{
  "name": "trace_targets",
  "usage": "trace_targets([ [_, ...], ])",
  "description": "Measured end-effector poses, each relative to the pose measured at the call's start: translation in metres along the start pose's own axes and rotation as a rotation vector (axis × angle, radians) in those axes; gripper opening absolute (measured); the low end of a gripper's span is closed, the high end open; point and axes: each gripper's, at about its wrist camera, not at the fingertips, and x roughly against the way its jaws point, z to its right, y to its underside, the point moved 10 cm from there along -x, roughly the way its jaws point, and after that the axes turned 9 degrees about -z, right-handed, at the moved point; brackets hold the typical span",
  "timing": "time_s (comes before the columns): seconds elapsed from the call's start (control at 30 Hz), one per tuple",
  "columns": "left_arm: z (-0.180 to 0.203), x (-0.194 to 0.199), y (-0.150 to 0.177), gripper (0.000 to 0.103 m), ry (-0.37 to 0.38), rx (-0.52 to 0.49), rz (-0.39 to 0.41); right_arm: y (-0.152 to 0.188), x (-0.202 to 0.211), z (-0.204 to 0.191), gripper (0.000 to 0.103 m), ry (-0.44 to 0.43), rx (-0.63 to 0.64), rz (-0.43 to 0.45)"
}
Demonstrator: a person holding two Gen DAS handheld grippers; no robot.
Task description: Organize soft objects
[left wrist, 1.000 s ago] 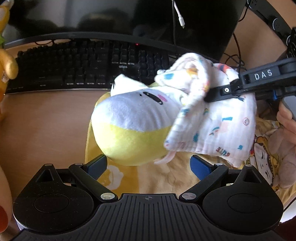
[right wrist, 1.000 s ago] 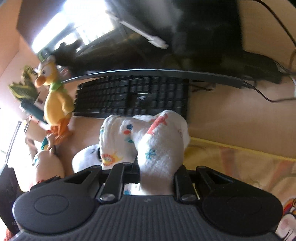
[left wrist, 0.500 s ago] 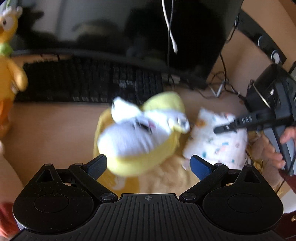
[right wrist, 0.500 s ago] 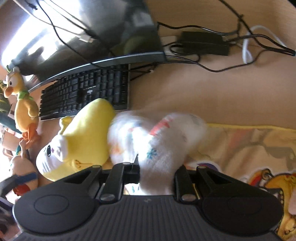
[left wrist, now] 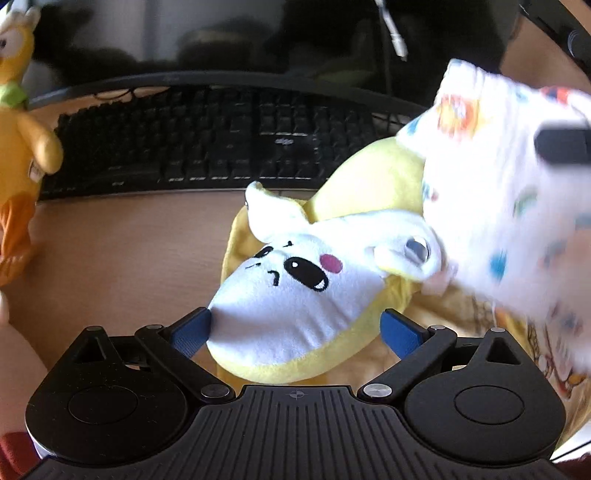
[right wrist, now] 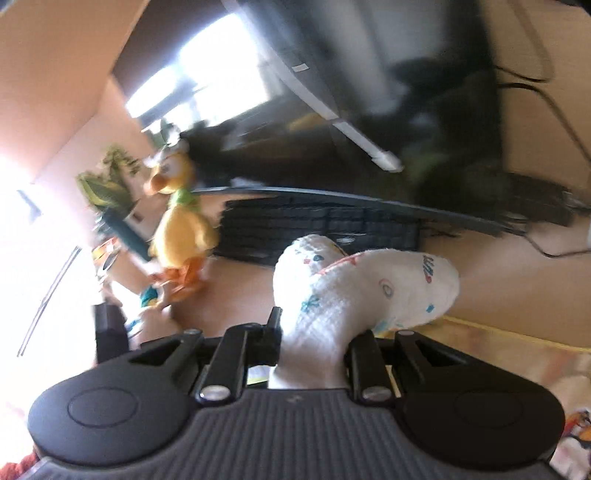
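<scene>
A yellow and white plush toy with an embroidered face (left wrist: 295, 295) lies on a yellow printed cloth (left wrist: 472, 317) on the desk. My left gripper (left wrist: 295, 328) is open, its blue pads on either side of the plush's white end. My right gripper (right wrist: 314, 343) is shut on a bunched white printed cloth (right wrist: 354, 288) and holds it in the air. That cloth (left wrist: 509, 192) shows blurred in the left wrist view, above and right of the plush.
A black keyboard (left wrist: 207, 144) and a monitor (left wrist: 221, 33) stand behind. A yellow duck plush (left wrist: 22, 147) stands at the left; it also shows in the right wrist view (right wrist: 181, 221). Cables lie at the back right (right wrist: 546, 243).
My right gripper swung right with the white cloth, then lifted it back toward the plush. The plush now lies face up. My left gripper has moved closer around it.
</scene>
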Motion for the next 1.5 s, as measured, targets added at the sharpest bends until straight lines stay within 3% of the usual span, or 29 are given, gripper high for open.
trace_targets([
  [0.13,-0.012,-0.002,-0.007,0.1,0.041,0.063,-0.01,0.015,-0.025,0.006,0.019,0.048,-0.008,-0.065],
  [0.37,-0.011,-0.004,-0.013,0.1,0.038,0.054,-0.02,0.041,-0.031,0.078,0.019,0.161,-0.166,-0.111],
  [0.6,0.012,0.0,-0.009,0.1,-0.046,-0.105,-0.041,0.062,0.0,0.128,0.019,0.227,-0.282,-0.084],
  [0.83,0.037,0.02,-0.003,0.1,-0.06,-0.22,-0.044,0.095,0.047,0.148,0.019,0.245,-0.366,-0.029],
  [1.03,0.05,0.051,-0.017,0.1,-0.208,-0.376,0.043,0.121,0.068,0.159,0.02,0.237,-0.436,0.017],
  [1.13,0.062,0.053,-0.03,0.101,-0.225,-0.421,0.047,0.13,0.078,0.156,0.02,0.214,-0.448,0.04],
  [1.3,0.084,0.012,-0.04,0.101,-0.246,-0.523,-0.047,0.139,0.087,0.15,0.02,0.182,-0.461,0.071],
  [1.5,0.097,-0.046,-0.032,0.103,-0.223,-0.64,-0.257,0.151,0.101,0.15,0.021,0.197,-0.479,0.088],
])
